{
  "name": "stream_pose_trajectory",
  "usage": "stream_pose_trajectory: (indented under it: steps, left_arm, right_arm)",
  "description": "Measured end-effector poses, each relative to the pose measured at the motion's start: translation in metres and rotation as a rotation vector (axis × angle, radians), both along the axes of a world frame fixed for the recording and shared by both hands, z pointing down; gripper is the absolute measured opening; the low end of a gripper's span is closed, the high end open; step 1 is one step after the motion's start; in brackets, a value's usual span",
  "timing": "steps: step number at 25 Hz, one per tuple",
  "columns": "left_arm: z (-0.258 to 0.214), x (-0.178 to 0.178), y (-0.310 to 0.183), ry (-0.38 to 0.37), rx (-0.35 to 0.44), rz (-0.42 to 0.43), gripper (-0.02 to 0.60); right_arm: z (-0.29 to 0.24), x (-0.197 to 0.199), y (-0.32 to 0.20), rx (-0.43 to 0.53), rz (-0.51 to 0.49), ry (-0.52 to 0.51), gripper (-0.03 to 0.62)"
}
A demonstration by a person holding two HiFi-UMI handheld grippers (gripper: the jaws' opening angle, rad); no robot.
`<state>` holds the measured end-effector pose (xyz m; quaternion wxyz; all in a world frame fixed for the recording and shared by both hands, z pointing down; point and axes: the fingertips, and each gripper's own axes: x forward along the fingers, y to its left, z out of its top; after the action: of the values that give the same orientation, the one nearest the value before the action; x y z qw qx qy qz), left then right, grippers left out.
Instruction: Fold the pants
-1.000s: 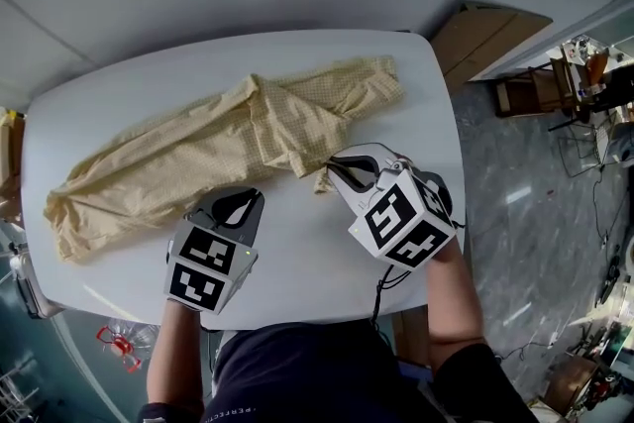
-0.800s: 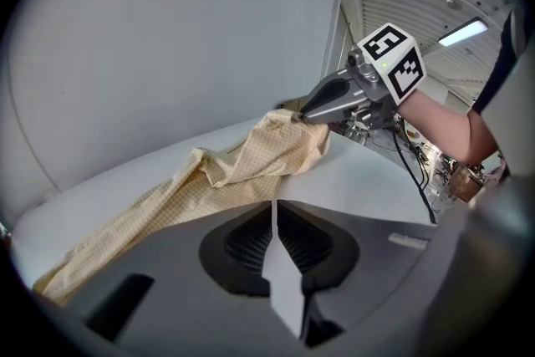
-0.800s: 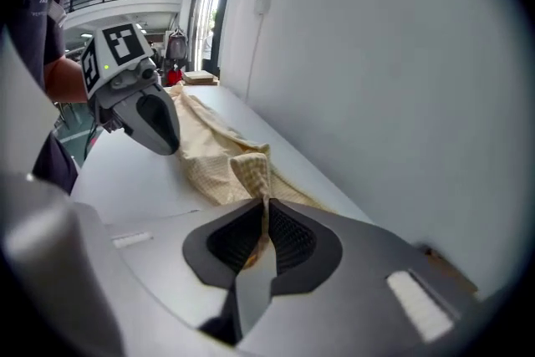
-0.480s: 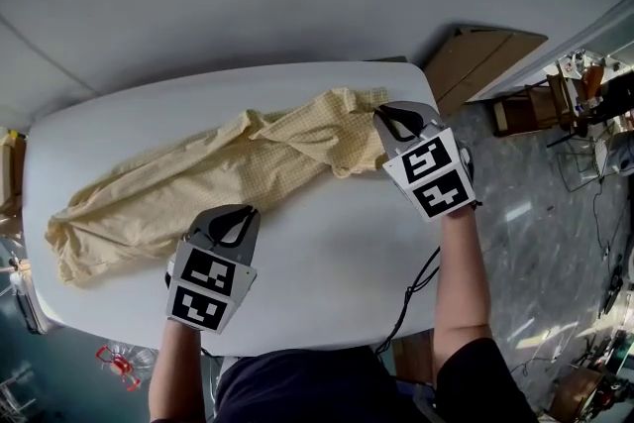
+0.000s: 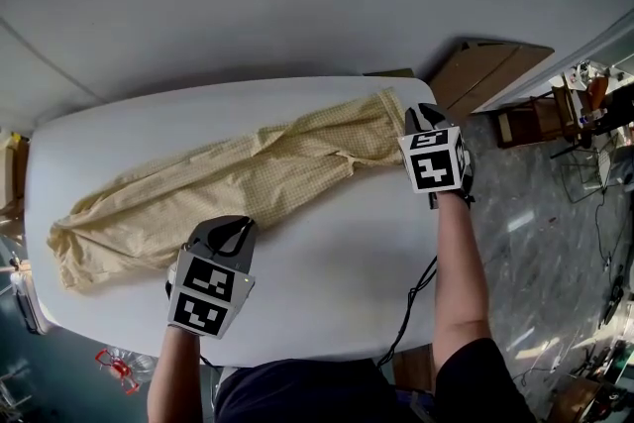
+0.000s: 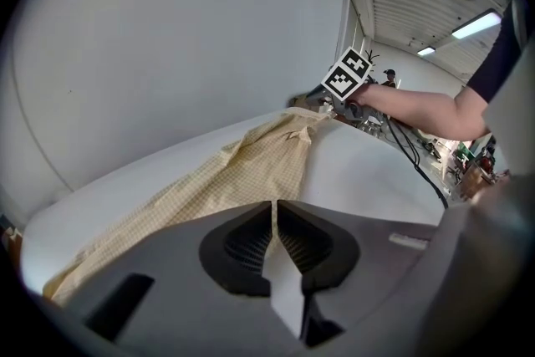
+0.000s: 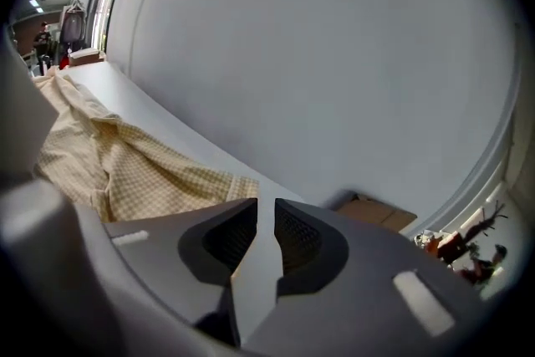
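Observation:
Pale yellow checked pants [image 5: 228,178] lie stretched slantwise across the white table [image 5: 337,282], leg ends at the left and waist at the far right. My left gripper [image 5: 230,225] sits at the pants' near edge around mid-length, its jaws shut with the cloth edge at their tips [image 6: 273,205]. My right gripper [image 5: 421,111] hovers just beyond the waist end, by the table's right edge. Its jaws are opening; a narrow gap shows between them [image 7: 266,205] with only table in it. The pants [image 7: 109,171] lie just to their left.
A flattened cardboard box [image 5: 485,64] leans on the floor beyond the table's right corner. A black cable [image 5: 416,292] hangs from the right forearm over the table's front. Shelves and clutter [image 5: 584,94] stand further right. A grey wall runs behind the table.
My right gripper dragged the pants' waist from the table's middle to the far right corner, pulling the pants out long, then let go. The left gripper barely moved.

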<state>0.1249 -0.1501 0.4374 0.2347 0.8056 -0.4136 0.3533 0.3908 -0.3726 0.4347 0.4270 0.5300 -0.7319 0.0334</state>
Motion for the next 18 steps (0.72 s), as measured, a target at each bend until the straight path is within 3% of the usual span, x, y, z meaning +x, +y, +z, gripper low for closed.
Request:
stream_pose_trajectory:
  steps: [2, 7, 9, 11, 18]
  left_arm:
    - [0.0, -0.002, -0.001, -0.001, 0.002, -0.004, 0.018]
    - [-0.002, -0.013, -0.003, -0.013, 0.033, -0.045, 0.012]
    - [-0.004, -0.019, -0.002, -0.008, 0.038, -0.077, -0.005]
    - [-0.009, -0.025, -0.001, 0.003, 0.048, -0.099, -0.005]
    - [-0.027, -0.068, 0.016, -0.028, 0.103, -0.183, -0.005]
  right_arm:
    - [-0.006, -0.001, 0.003, 0.01, 0.006, -0.037, 0.064]
    - [-0.022, -0.035, 0.04, 0.003, -0.095, -0.176, 0.057]
    - [-0.026, -0.048, 0.057, -0.001, -0.119, -0.219, 0.008]
    - [-0.029, -0.06, 0.071, -0.005, -0.138, -0.253, 0.002]
    - [-0.036, -0.107, 0.108, -0.023, -0.225, -0.289, 0.001]
